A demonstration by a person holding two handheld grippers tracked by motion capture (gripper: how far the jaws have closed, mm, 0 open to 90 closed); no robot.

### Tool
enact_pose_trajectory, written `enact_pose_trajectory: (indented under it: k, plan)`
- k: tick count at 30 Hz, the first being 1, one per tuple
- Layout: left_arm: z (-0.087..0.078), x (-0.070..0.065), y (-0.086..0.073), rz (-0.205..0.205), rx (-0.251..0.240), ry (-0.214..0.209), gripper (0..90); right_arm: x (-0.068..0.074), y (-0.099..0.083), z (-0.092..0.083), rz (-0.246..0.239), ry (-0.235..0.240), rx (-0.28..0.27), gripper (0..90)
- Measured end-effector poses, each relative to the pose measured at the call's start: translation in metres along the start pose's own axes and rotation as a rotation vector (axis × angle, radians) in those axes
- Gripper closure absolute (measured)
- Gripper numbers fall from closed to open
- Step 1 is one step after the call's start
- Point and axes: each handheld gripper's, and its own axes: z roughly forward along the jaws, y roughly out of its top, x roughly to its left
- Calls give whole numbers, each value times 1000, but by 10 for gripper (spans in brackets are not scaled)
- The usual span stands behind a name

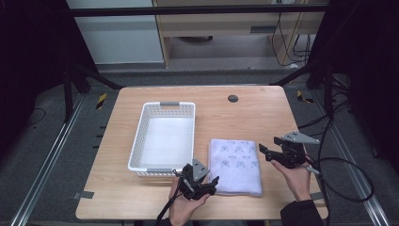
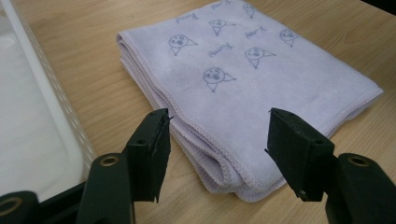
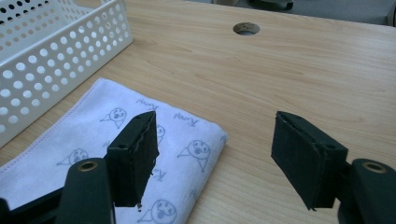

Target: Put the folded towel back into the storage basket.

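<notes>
Lining up on the folded cloth (image 2: 243, 79)

Both my grippers, left gripper (image 2: 217, 140) and right gripper (image 3: 212, 149), gape empty; I might pinch only the top layer (unfolding the stack).

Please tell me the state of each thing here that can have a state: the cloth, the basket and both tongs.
Lilac cloth: folded flat on the table, not gripped.
White basket: upright, empty.
Left tongs: open, near corner of the cloth between the jaws.
Right tongs: open, holding nothing.

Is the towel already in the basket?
No, the folded towel lies on the table just right of the white basket, which holds nothing.
</notes>
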Motion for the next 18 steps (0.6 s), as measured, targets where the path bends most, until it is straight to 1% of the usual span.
enact_pose_trajectory:
  k: [2, 9, 12, 13, 18]
  plan:
    - [3, -1, -2, -5, 6, 0, 380, 0, 0, 1, -3, -1, 0, 311]
    - [10, -4, -6, -4, 39, 0, 359, 2, -1, 4, -10, 2, 9, 299]
    - [13, -5, -7, -5, 40, 4, 350, 3, -2, 5, -12, 1, 11, 298]
    - [14, -5, -8, -3, 49, 9, 347, 3, -2, 5, -14, 0, 12, 298]
    - [21, -4, -9, -16, 58, 10, 321, 4, -3, 9, -26, -2, 17, 298]
